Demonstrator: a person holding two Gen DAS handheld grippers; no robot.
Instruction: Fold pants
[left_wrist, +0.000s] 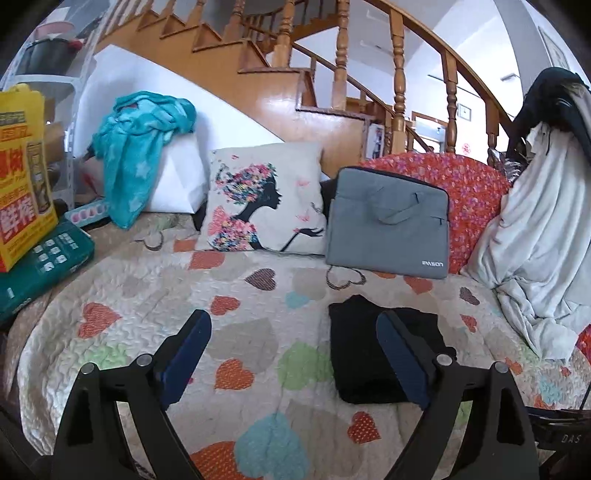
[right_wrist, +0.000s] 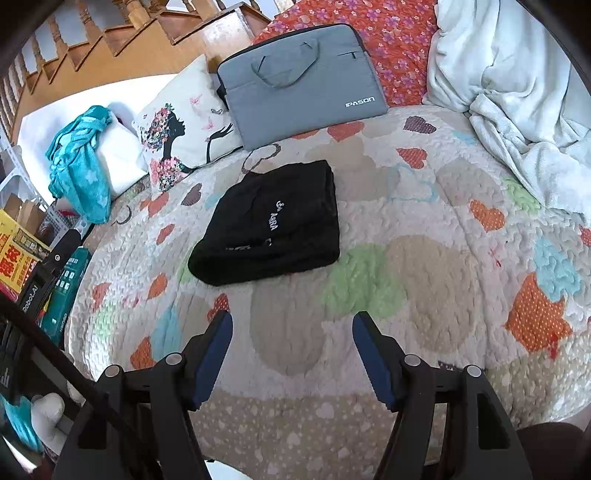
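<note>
The black pants (right_wrist: 273, 225) lie folded into a compact rectangle on the heart-patterned quilt (right_wrist: 424, 266), white lettering on top. In the left wrist view the pants (left_wrist: 358, 350) lie to the right, partly hidden behind my right finger. My left gripper (left_wrist: 293, 321) is open and empty, held above the quilt just left of the pants. My right gripper (right_wrist: 291, 321) is open and empty, above the quilt in front of the pants and apart from them.
A grey laptop bag (right_wrist: 299, 77) and a printed cushion (right_wrist: 181, 129) lean at the back. A white blanket (right_wrist: 517, 92) is heaped at the right, a teal cloth (right_wrist: 81, 166) at the left. Boxes (left_wrist: 33, 240) stand at the left edge.
</note>
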